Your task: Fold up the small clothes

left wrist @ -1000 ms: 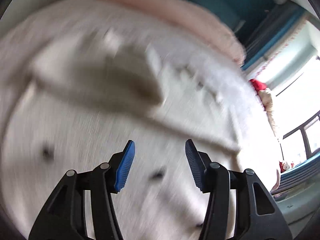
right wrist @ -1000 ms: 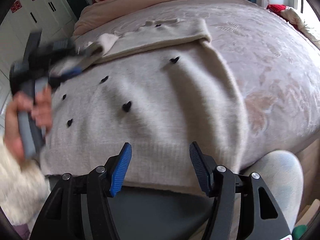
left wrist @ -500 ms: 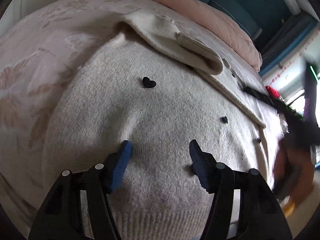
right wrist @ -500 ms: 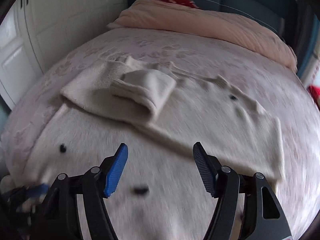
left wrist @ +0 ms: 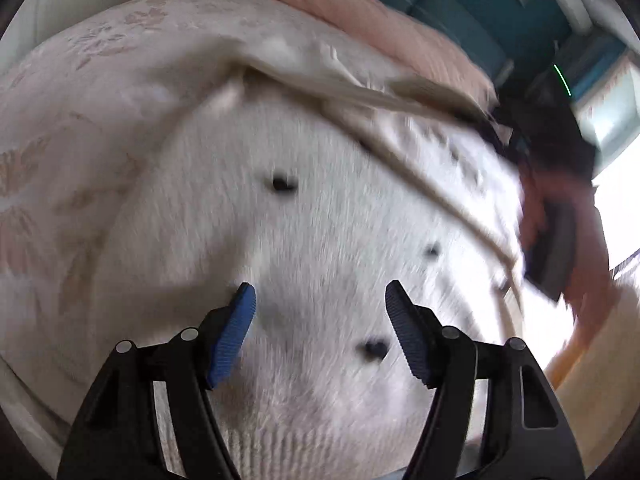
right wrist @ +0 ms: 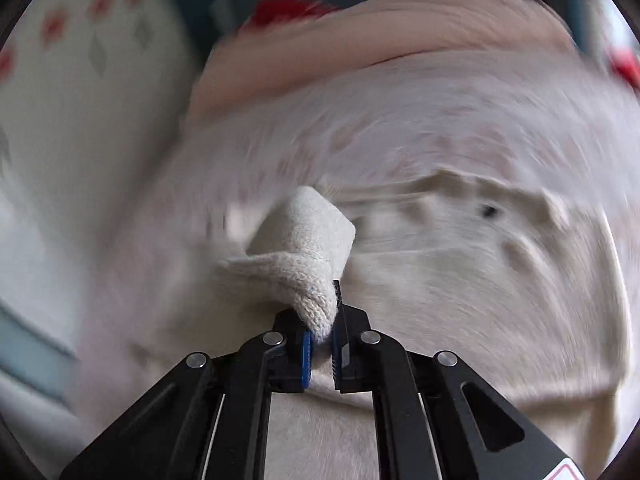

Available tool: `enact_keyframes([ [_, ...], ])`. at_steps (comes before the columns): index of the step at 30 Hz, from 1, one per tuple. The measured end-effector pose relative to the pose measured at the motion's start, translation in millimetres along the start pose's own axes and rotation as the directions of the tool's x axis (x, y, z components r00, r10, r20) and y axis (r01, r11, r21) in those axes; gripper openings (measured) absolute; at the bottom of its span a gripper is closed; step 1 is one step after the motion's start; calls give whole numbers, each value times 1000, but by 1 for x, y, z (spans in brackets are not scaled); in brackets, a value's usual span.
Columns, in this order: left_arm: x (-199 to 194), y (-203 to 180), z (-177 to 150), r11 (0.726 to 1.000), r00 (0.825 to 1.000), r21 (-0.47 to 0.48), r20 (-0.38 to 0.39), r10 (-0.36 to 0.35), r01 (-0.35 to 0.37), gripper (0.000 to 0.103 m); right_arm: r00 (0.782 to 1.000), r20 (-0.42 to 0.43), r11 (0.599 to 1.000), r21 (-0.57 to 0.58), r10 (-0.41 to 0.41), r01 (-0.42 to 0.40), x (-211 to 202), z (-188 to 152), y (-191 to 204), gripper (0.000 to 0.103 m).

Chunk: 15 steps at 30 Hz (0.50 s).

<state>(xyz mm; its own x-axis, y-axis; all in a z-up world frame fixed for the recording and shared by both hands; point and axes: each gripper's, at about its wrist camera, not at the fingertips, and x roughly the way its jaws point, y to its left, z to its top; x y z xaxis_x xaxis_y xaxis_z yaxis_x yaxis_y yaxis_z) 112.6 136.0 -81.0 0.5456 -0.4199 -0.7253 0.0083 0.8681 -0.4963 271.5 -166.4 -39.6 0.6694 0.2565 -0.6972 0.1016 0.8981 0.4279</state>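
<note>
Two grippers are at work on one sweater [left wrist: 320, 248], a fuzzy cream knit with small black hearts, spread flat on a bed [left wrist: 80, 128] with a floral cover. The right gripper [right wrist: 320, 344] has its jaws nearly together, pinching the ribbed cuff [right wrist: 308, 264] of a sleeve and holding it lifted off the body of the garment. The left gripper [left wrist: 318, 320] has its jaws wide and holds nothing; its pads sit low over the lower front of the knit, just above the ribbed hem [left wrist: 280, 440], and whether they touch the cloth cannot be told.

Several things could go wrong from here. The pinch takes only the very edge of the cuff, so a quick pull could let the thick knit slide out and the sleeve would drop short of its fold line. Both views are smeared with motion, which suggests fast travel, and speed makes such a slip more likely. With nothing pinning the body, dragging the sleeve across could pull the whole garment along the smooth cover and rumple the layer already folded near the shoulders. Fuzzy knit also clings to itself, so the sleeve may land bunched rather than flat. A pink quilt [right wrist: 400, 40] lies beyond, well clear.
</note>
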Motion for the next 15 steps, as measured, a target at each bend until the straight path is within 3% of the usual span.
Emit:
enact_keyframes([
  [2, -1, 0, 24, 998, 999, -45, 23, -35, 36, 67, 1000, 3, 991, 136, 4, -4, -10, -7, -42, 8],
  [4, 9, -1, 50, 994, 998, -86, 18, -64, 65, 70, 995, -85, 978, 199, -46, 62, 6, -21, -82, 11],
  [6, 29, -4, 74, 987, 996, -131, 0, -95, 94, 70, 984, -179, 973, 223, -22, 62, 26, -34, -103, 14],
  [8, 51, -7, 93, 982, 995, -164, 0, -98, 97, 71, 989, -142, 961, 277, 35, 5, 23, -37, -112, 17],
  [9, 61, -6, 101, 979, 997, -187, -2, -79, 77, 71, 991, -123, 953, 301, 58, -19, 19, -35, -115, 28],
  [11, 81, 4, 112, 956, 998, -287, -11, -62, 57, 71, 994, -91, 949, 314, 60, -29, 13, -30, -116, 52],
  [15, 95, 37, 125, 865, 998, -498, 37, -44, 57, 71, 998, -41, 938, 347, 37, -21, 5, -21, -136, 56],
])
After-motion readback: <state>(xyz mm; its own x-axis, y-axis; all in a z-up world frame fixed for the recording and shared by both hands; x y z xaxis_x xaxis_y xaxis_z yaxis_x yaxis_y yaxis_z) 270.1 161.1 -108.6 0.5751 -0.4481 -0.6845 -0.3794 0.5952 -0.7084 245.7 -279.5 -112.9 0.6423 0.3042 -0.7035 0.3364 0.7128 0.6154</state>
